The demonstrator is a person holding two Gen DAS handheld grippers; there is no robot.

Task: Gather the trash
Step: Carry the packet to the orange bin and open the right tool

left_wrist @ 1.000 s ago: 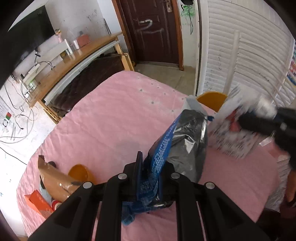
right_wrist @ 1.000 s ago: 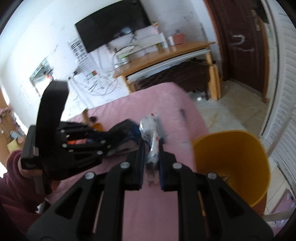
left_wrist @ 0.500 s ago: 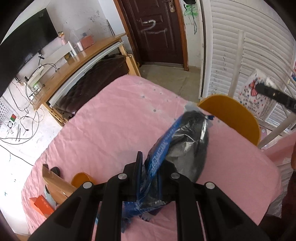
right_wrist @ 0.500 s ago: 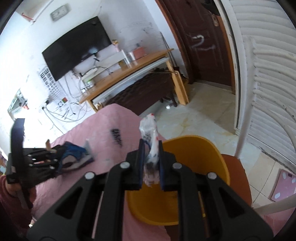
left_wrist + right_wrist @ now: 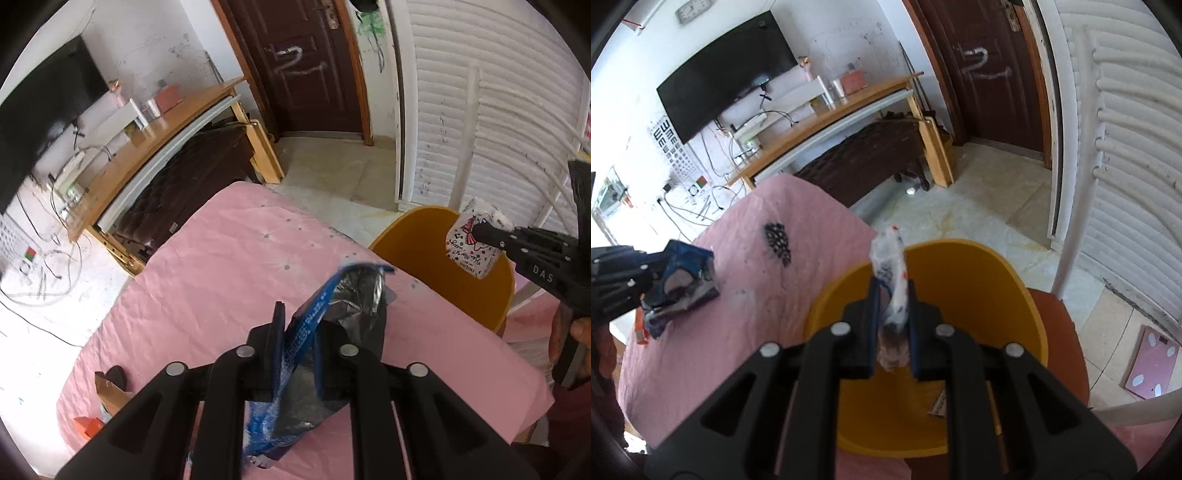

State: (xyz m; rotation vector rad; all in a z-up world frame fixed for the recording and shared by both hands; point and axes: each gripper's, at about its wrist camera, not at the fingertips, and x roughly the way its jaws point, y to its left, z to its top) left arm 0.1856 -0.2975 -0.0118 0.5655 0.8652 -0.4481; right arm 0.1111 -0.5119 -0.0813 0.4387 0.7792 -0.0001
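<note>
My left gripper [image 5: 299, 328] holds a crumpled blue and silver snack bag [image 5: 354, 299] above the pink table [image 5: 207, 277]. Its jaws are closing, with the bag pinched between them. In the right wrist view the same bag [image 5: 685, 262] hangs from the left gripper [image 5: 653, 271] at the left edge. My right gripper [image 5: 892, 295] is shut on a white printed wrapper [image 5: 888, 254], held upright over the mouth of the yellow bin [image 5: 979, 280]. From the left wrist view, the wrapper [image 5: 469, 251] and right gripper [image 5: 484, 232] hover over the bin [image 5: 417, 251] beside the table's far right edge.
A paper scrap [image 5: 940, 404] lies inside the bin, which stands on a red-brown seat [image 5: 1067, 332]. A black spotted scrap [image 5: 777, 238] lies on the cloth. Brown cardboard [image 5: 110, 395] and an orange box [image 5: 88, 424] sit near the table's left. A white post [image 5: 1071, 240] rises by the bin.
The right gripper carried the white wrapper off the table and down over the yellow bin. The left gripper drifted slightly toward the bin, the bag still in it.
</note>
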